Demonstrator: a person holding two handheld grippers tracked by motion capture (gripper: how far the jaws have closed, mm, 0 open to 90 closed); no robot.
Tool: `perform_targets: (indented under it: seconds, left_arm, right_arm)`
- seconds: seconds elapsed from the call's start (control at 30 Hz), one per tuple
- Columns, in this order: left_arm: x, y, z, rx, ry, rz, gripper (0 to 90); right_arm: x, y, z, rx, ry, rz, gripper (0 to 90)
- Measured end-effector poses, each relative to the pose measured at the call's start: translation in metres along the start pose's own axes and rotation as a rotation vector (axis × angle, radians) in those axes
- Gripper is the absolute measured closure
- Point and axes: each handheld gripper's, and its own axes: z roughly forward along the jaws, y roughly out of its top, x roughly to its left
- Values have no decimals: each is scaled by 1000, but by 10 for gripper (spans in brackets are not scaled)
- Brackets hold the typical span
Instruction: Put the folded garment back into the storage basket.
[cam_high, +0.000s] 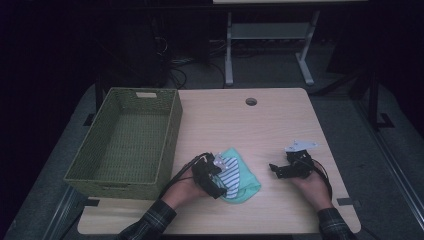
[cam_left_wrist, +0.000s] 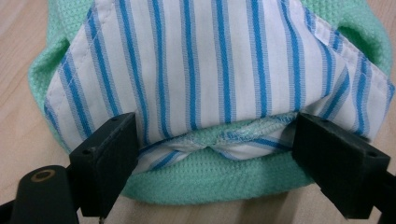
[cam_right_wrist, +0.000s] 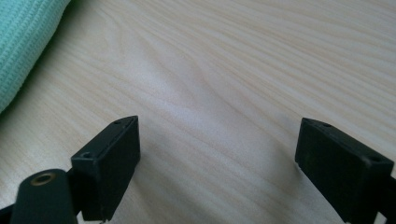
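cloth (cam_left_wrist: 205, 60): white with blue stripes, lying bunched on a mint-green knit piece (cam_left_wrist: 210, 179), near table front beside the woven basket (cam_high: 125, 145)
left gripper (cam_left_wrist: 215, 140): jaws spread, straddling striped hem
right gripper (cam_right_wrist: 217, 154): jaws spread, hovering over bare table (cam_right_wrist: 243, 70)

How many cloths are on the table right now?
2: a striped cloth lying on a green cloth, both at the left gripper. More could hide beneath.

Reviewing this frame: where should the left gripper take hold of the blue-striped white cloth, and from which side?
Probably the near hemmed edge of the blue-striped white cloth, approached from the person's side. That edge puckers up off the mint-green knit cloth, and the open left gripper already straddles it.
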Motion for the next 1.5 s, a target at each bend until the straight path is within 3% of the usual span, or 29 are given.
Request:
perform_targets:
  seconds: [0.13,0.3,0.77,0.87,1.07,1.27,1.5]
  left_arm:
    - [2,0,-2,0,4,-3,176]
    - [6,-1,-5,-10,8,-12,276]
    - [18,-3,-8,-46,40,-26,732]
    - [19,-3,-8,-48,42,-32,783]
    - [19,-3,-8,-48,47,-33,810]
    - [21,-2,-12,-59,26,-50,814]
    - [22,1,-25,-94,-21,-97,813]
  right_arm:
    - [-3,-2,3,-17,25,30,113]
    - [-4,-2,4,-18,24,34,104]
    - [-4,-2,4,-16,20,39,102]
    - [-4,-2,4,-16,20,39,102]
    - [-4,-2,4,-16,19,40,102]
    - [-4,-2,4,-14,20,43,103]
    - [-4,-2,4,-13,20,46,103]
